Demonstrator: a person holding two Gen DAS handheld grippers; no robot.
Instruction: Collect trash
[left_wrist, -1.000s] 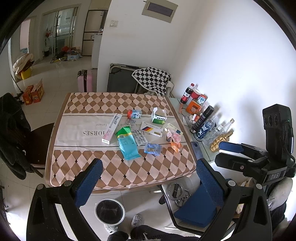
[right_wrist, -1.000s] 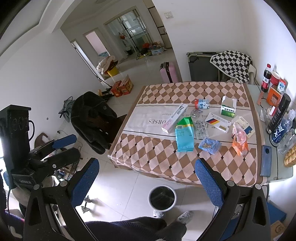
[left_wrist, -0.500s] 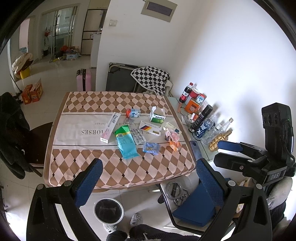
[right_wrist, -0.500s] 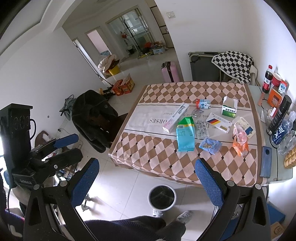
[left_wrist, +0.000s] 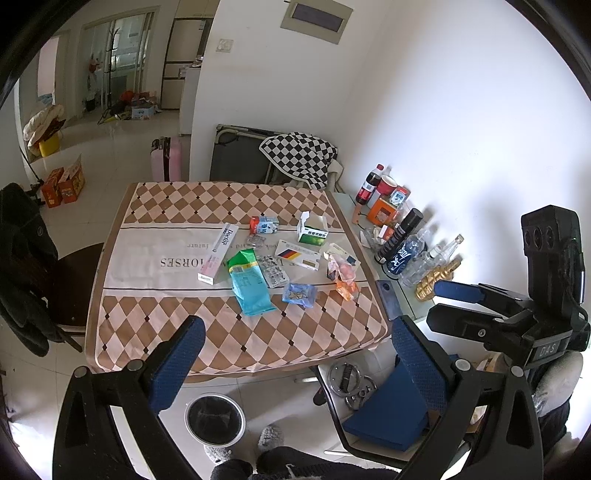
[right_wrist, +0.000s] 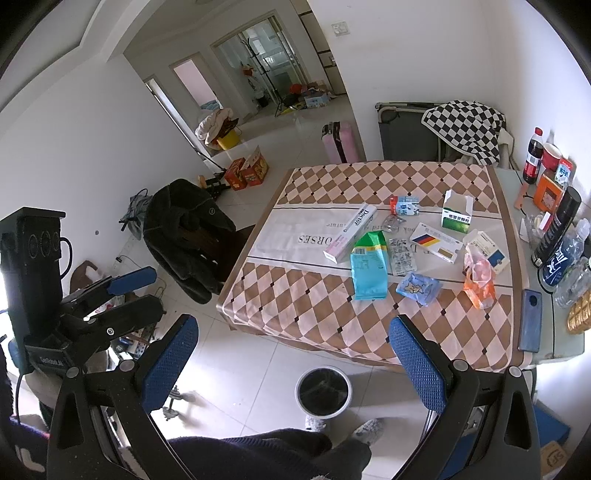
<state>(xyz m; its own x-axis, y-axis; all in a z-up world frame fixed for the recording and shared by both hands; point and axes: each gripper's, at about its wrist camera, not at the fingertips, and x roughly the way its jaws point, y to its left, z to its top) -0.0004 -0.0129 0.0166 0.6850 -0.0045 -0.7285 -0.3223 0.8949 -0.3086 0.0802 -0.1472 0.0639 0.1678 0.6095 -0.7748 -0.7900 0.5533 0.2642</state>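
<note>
**Both grippers held back from littered table**

Left gripper (left_wrist: 295, 354) and right gripper (right_wrist: 291, 350): jaws wide, empty, over the floor. Bin (right_wrist: 324, 392) on tile nearest, contents indistinct in its dark inside. Checkered tablecloth (right_wrist: 314, 314) beyond. Teal packet (right_wrist: 368, 271) at mid-table, long axis near-to-far; toothpaste box (right_wrist: 351, 232) angled far-right. Blister packs' (right_wrist: 402, 256) print unreadable. Bottles (right_wrist: 557, 236) along the right edge, partly cut off.
</note>
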